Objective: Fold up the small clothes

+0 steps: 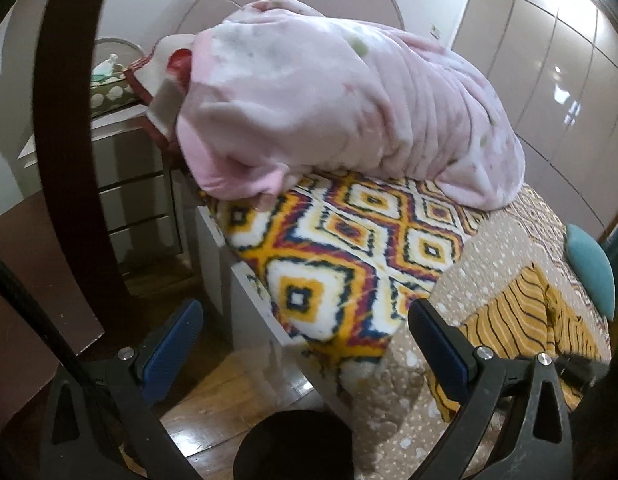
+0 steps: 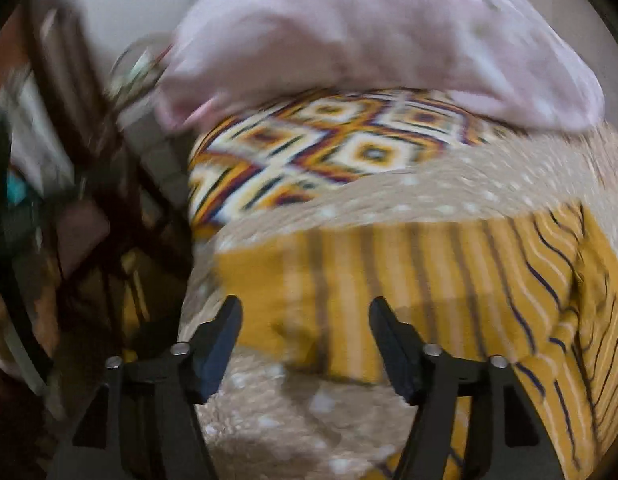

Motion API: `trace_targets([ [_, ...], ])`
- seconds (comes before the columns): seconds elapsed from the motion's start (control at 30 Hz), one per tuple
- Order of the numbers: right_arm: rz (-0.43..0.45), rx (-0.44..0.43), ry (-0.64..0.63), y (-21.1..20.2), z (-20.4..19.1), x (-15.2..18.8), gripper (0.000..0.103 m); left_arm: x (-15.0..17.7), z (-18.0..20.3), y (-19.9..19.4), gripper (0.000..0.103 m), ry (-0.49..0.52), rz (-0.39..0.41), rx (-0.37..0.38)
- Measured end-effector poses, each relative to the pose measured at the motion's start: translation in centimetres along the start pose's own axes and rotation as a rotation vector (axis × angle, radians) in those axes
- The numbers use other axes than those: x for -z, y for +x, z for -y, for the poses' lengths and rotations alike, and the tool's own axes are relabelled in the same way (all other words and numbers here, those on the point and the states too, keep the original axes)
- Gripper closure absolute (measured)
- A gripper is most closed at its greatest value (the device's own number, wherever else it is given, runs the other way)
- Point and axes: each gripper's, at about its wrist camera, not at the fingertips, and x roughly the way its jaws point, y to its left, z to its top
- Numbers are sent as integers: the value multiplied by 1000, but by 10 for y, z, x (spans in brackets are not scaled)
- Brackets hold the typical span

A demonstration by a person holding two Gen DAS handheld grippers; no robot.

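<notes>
Bedding fills most of both views: a bed is covered by a beige spread with pale dots, and over its far part a fleece blanket with orange, white, red and dark diamond shapes is laid. At the head of the bed a bulky pink quilt is heaped, resting on the patterned blanket and reaching across almost the full width of the bed. A pale glossy wardrobe is seen beyond the bed on the right of the left wrist view, and a grey bedside cabinet with drawers stands on the left, next to the head of the bed.

On the near part of the beige spread a small mustard-yellow garment with dark and pale stripes is spread out. In the right wrist view, which is blurred, its near left corner lies between and just ahead of the fingers.

Both tongs are held wide apart, and nothing is gripped by either. The left tongs are held over the near left corner of the bed, with the garment to their right. The right tongs are held low over the garment's near edge; whether the cloth is touched cannot be told.
</notes>
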Motion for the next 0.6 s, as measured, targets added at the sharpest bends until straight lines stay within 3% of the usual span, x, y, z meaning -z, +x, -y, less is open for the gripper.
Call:
trace_targets([
  [0.17,-46,79,-68,31,-26,8,30,0,-14,1,1,-36,6,-3],
  [0.3,-39,60,51,37,-10,-8,81,0,-25,2,1,-71,5,-1],
  [0.47,78,-22,189,10,7,-59,88,-3,-33,-2,1,-91,18,6],
  [0.6,227,-172,277,-29,16,-105,88,-4,-28,-9,1,-70,37,3],
])
